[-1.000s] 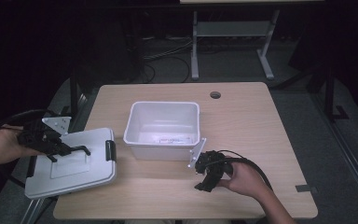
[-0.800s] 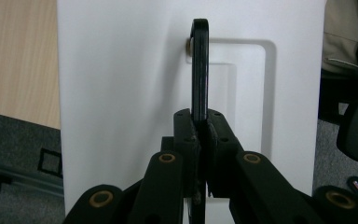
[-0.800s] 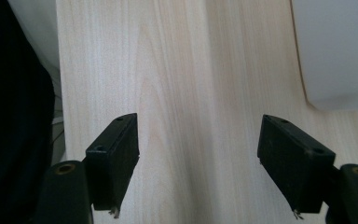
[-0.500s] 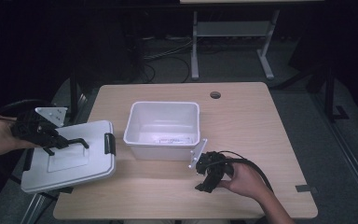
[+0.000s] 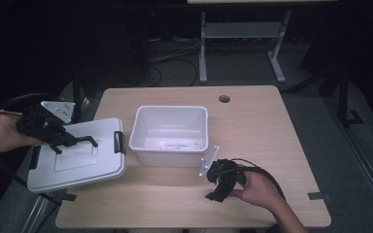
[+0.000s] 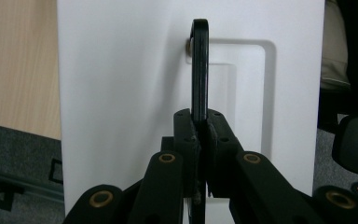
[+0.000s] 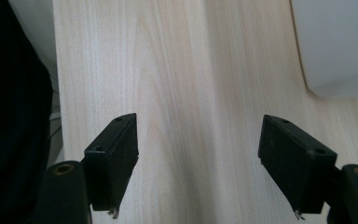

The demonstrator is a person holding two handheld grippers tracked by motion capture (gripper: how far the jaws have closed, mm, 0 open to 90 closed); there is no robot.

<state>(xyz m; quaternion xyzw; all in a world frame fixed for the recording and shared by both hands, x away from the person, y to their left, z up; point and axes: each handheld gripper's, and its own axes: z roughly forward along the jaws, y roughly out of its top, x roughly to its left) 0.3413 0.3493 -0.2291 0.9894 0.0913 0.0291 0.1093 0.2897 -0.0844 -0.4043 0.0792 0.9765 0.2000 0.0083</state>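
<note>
While the left gripper (image 5: 73, 141) pinches the black handle (image 6: 199, 70) of the white lid (image 5: 77, 158) over the table's (image 5: 252, 126) left edge | right gripper (image 5: 218, 187) spread, empty, near the white bin (image 5: 170, 128)

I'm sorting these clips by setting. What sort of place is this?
Probably a lab or workshop, not a home: a bare wooden table with a cable hole, loose cables on a grey floor, and a metal stand behind in a dark room.
</note>
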